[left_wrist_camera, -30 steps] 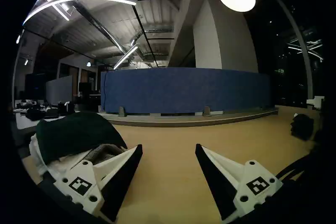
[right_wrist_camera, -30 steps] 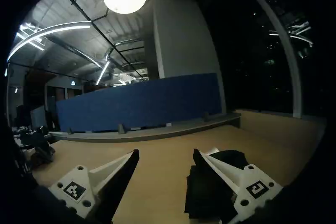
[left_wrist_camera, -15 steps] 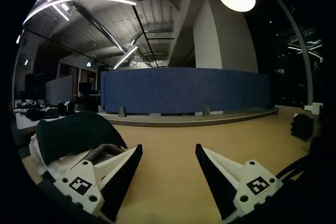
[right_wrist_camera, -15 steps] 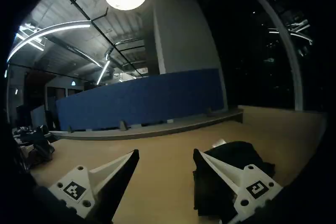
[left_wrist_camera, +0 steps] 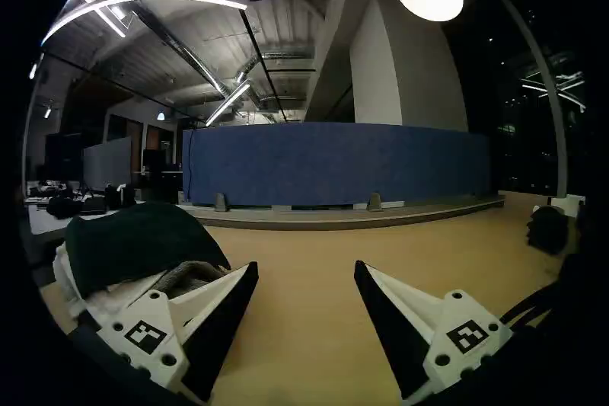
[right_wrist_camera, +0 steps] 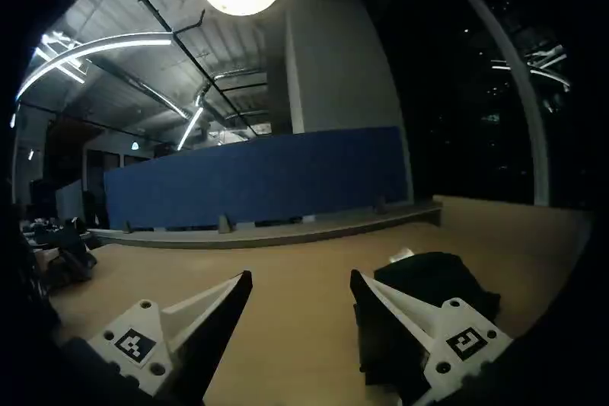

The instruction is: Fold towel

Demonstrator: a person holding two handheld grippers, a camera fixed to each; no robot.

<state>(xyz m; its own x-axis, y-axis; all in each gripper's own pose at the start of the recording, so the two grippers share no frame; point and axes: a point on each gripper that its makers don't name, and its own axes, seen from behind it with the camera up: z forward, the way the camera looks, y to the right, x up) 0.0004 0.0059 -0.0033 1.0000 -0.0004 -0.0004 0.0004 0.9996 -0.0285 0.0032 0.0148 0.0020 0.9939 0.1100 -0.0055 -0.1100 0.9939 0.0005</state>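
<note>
Towel, dark and bunched, lies on the wooden tabletop toward its right edge, just behind the right finger of the right gripper. Whether finger and towel touch cannot be told. That gripper's jaws stand wide apart and hold nothing. The left gripper sits low over the tabletop, its jaws also wide apart and empty. Behind its left finger, near the tabletop's left edge, is a pile of cloths, dark green over white and grey. A blue divider runs along the far edge.
</note>
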